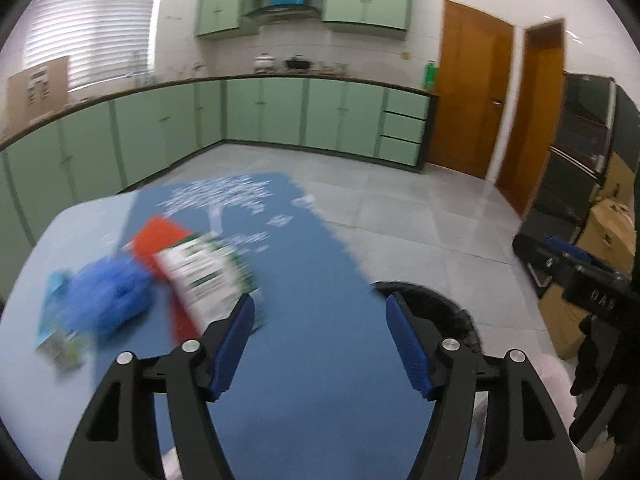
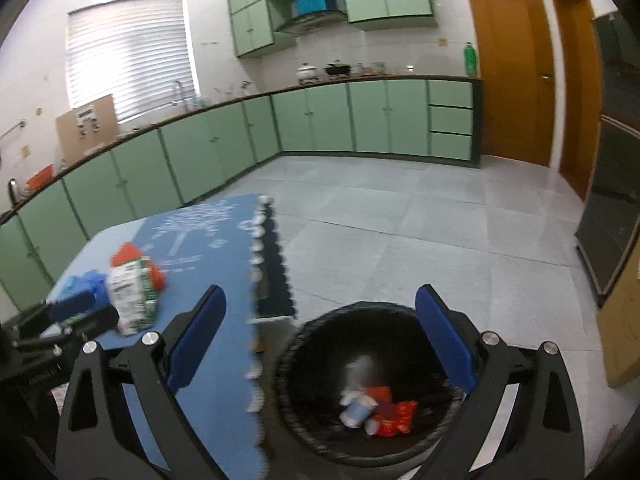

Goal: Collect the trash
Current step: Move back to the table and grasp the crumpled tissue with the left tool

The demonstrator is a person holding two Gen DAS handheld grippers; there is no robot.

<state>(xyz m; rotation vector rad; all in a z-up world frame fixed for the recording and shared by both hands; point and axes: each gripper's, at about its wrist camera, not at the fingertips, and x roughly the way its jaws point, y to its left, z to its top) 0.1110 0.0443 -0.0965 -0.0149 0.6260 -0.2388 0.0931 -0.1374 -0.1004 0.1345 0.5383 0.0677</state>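
Mostly crumpled red-and-white wrappers (image 2: 380, 410) inside black bin (image 2: 304, 432).

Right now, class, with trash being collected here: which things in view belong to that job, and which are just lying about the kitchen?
Belong to the job:
- bin, with trash already inside
- carton on the table
- red packet
- blue bag
- left gripper, right gripper, both open and empty

Just lying about:
- green bottle on the counter
- pots
- cardboard box
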